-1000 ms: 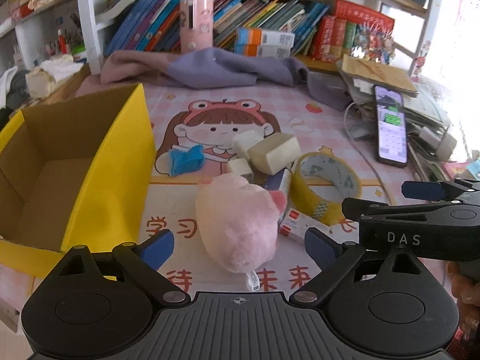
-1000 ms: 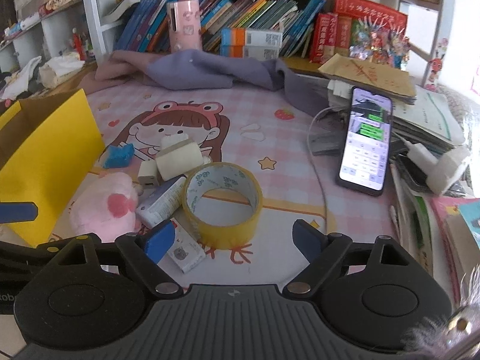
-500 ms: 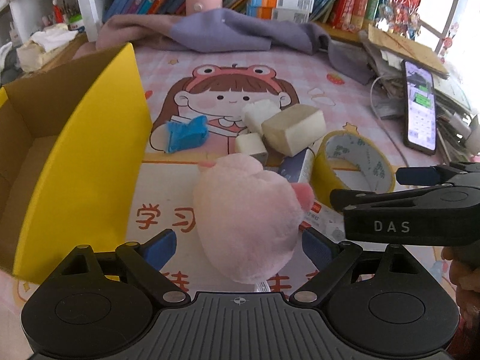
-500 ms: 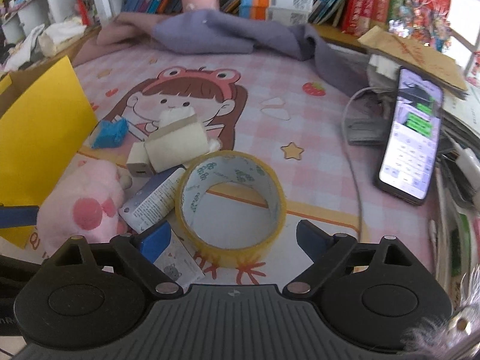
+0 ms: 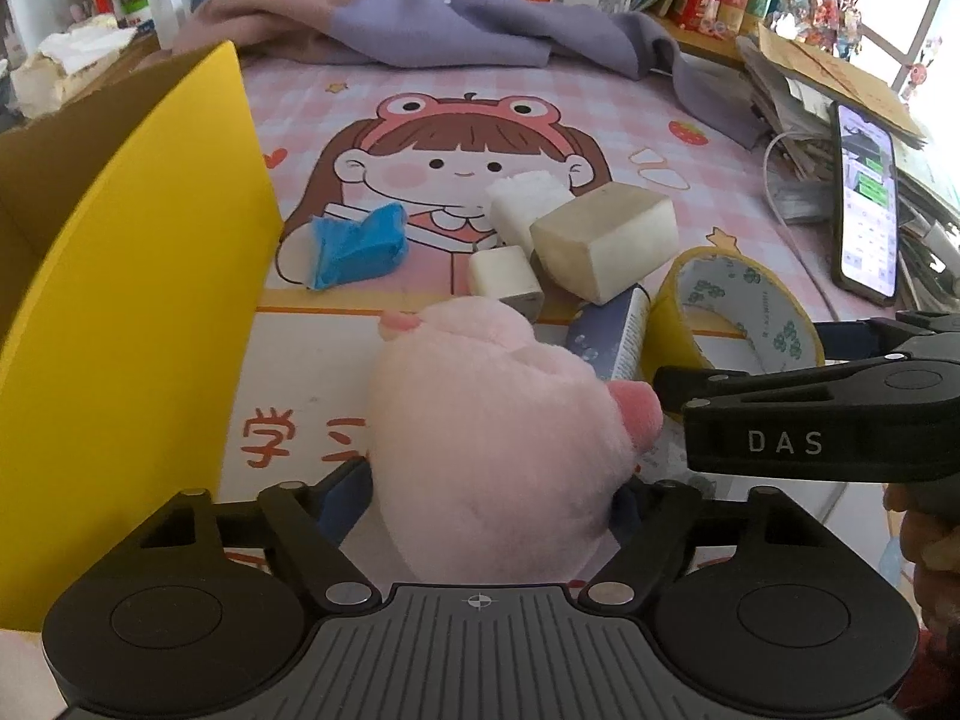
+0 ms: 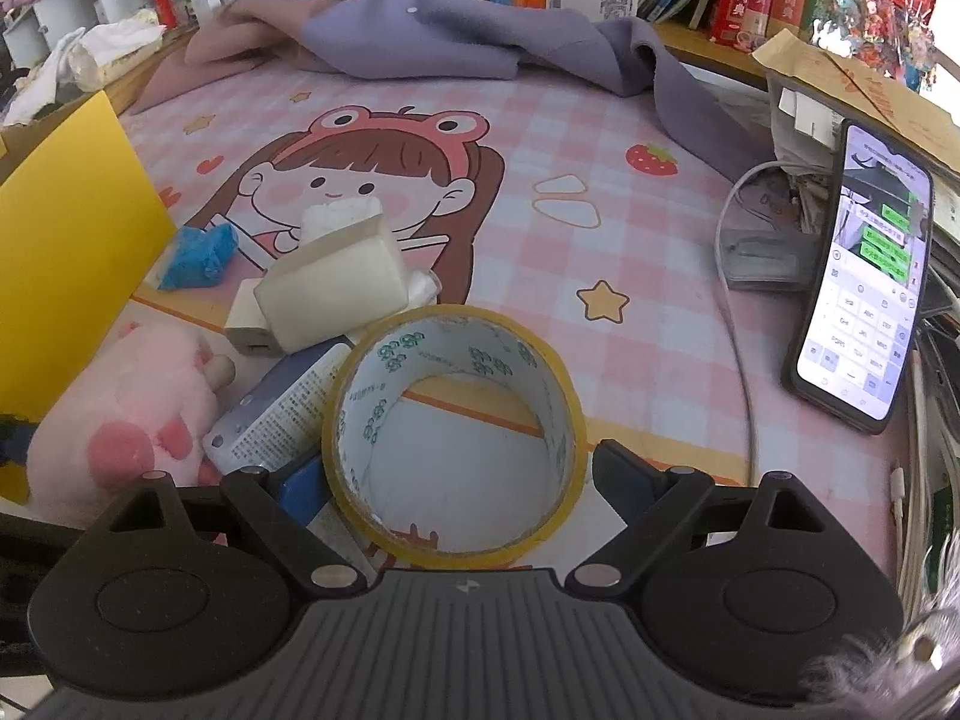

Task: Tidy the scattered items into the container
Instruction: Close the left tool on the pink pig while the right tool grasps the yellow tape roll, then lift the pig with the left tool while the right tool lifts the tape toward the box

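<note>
While the left gripper (image 5: 489, 495) is closing w/ the pink plush toy (image 5: 492, 450) between its pads at lower centre, contact is unclear. The right gripper (image 6: 456, 483) is sitting spread around the yellow tape roll (image 6: 454, 438), lower centre, pads apart from it. The yellow box (image 5: 120, 312) is standing at frame left on the bench (image 5: 630, 114).

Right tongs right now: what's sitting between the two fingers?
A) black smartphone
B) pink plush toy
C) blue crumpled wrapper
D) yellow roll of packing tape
D. In the right wrist view the yellow roll of packing tape lies flat on the mat directly between the fingers of the right tongs, which straddle it with no clear pad contact yet.
</note>
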Available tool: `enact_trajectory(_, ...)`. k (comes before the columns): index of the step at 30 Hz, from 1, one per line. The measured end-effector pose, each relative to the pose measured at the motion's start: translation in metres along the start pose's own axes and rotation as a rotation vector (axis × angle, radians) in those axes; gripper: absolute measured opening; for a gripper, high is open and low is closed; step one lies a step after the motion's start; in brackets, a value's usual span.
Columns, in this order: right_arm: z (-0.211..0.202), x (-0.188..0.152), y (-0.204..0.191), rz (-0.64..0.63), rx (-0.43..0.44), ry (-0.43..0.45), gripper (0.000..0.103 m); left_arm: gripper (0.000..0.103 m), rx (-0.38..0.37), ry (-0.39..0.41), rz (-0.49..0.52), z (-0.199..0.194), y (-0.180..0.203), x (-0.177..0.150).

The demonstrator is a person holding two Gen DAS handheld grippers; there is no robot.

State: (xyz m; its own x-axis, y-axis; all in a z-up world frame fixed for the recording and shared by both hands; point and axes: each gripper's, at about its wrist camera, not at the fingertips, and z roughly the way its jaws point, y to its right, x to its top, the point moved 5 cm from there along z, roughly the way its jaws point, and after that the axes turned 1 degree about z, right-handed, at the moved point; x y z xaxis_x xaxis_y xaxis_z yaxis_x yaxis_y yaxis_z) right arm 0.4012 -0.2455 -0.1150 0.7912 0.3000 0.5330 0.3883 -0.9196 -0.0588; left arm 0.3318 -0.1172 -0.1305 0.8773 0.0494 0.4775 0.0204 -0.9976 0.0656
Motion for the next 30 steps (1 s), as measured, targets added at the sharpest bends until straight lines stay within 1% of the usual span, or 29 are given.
enact_trajectory(4,0.002,0.0,-0.001,-0.003,0.008,-0.006,0.086,0.066,-0.012,0.008,0.004,0.0,0.001,0.0)
enact_trajectory(5,0.003,0.0,-0.002,-0.006,0.013,-0.007,0.082,0.065,-0.012,0.011,0.002,0.0,0.001,0.0)
enact_trajectory(7,0.003,0.0,-0.003,-0.014,0.012,-0.006,0.081,0.062,-0.004,0.019,-0.003,-0.002,-0.001,0.001)
enact_trajectory(9,0.002,0.0,-0.003,-0.014,0.01,-0.002,0.081,0.06,-0.001,0.032,-0.014,-0.005,-0.003,0.001)
enact_trajectory(13,-0.004,0.001,-0.001,-0.006,0.003,0.027,0.081,0.06,0.005,0.061,-0.017,-0.012,-0.004,0.002)
enact_trajectory(21,-0.021,0.001,0.0,0.006,-0.009,0.077,0.081,0.06,0.014,0.135,0.023,-0.033,0.001,0.002)
enact_trajectory(30,-0.041,-0.008,-0.004,0.007,-0.011,0.113,0.081,0.06,-0.002,0.174,0.058,-0.049,0.009,-0.01)
